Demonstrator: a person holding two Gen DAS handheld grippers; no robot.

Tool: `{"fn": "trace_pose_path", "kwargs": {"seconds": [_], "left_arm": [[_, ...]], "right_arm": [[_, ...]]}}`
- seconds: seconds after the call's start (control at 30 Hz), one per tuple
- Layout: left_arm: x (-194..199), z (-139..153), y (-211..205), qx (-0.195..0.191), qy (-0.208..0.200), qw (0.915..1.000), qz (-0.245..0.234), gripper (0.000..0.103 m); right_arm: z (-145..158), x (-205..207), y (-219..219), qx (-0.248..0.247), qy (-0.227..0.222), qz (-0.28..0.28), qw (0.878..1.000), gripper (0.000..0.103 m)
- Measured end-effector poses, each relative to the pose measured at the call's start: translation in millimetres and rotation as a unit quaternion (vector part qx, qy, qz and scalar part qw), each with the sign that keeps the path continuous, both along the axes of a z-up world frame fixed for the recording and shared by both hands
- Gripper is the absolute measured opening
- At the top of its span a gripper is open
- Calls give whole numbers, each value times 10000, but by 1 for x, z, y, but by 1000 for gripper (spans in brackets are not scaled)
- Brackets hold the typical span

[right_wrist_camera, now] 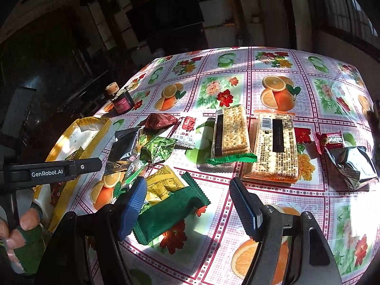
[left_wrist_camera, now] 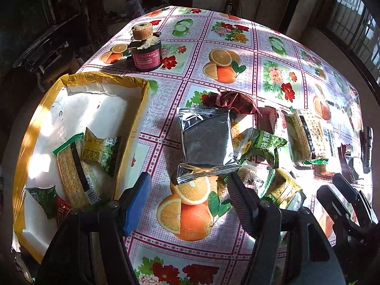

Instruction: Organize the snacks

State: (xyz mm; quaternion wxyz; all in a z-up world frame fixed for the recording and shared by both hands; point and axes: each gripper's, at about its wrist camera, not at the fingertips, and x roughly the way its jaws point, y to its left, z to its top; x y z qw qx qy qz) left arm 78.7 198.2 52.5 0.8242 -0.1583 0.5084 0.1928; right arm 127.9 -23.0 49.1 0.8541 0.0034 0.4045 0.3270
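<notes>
A white box with a yellow taped rim sits at the left and holds several snack packets, among them a cracker pack. A silver packet lies on the tablecloth just ahead of my left gripper, which is open over an orange print with nothing between its fingers. More packets lie in a heap to its right. My right gripper is open above a dark green packet; its blue finger overlaps the packet's left end without pinching it. A yellow packet lies just beyond.
Two cracker packs, a small red packet and another silver packet lie farther right. A dark bottle with a cork stopper stands behind the box. A person's hand holds the left gripper.
</notes>
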Motion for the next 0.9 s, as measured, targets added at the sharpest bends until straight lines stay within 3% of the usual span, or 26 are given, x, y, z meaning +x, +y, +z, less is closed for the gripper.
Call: {"fn": "trace_pose_path", "kwargs": {"seconds": [0.33, 0.43, 0.53, 0.6, 0.67, 0.73, 0.9], "left_arm": [[46, -23, 8, -69, 216, 9997, 102, 66], [56, -30, 8, -107, 334, 9994, 66, 66], [58, -38, 13, -273, 378, 9988, 122, 66], [59, -39, 13, -110, 375, 9991, 190, 66], [60, -40, 10, 2, 356, 9992, 170, 65], [59, -39, 7, 36, 297, 9995, 121, 58], [53, -36, 3, -80, 282, 9996, 42, 58]], "right_arm": [[-21, 68, 40, -994, -256, -165, 9946, 76], [-29, 73, 43, -1043, -190, -110, 9943, 74], [-34, 74, 43, -1054, -118, -93, 9943, 60], [-34, 74, 41, -998, -77, -94, 9949, 49], [-34, 75, 41, -947, -37, -68, 9955, 49], [-32, 72, 40, -905, -29, -51, 9959, 49], [-20, 57, 33, -703, -76, -31, 9975, 49]]}}
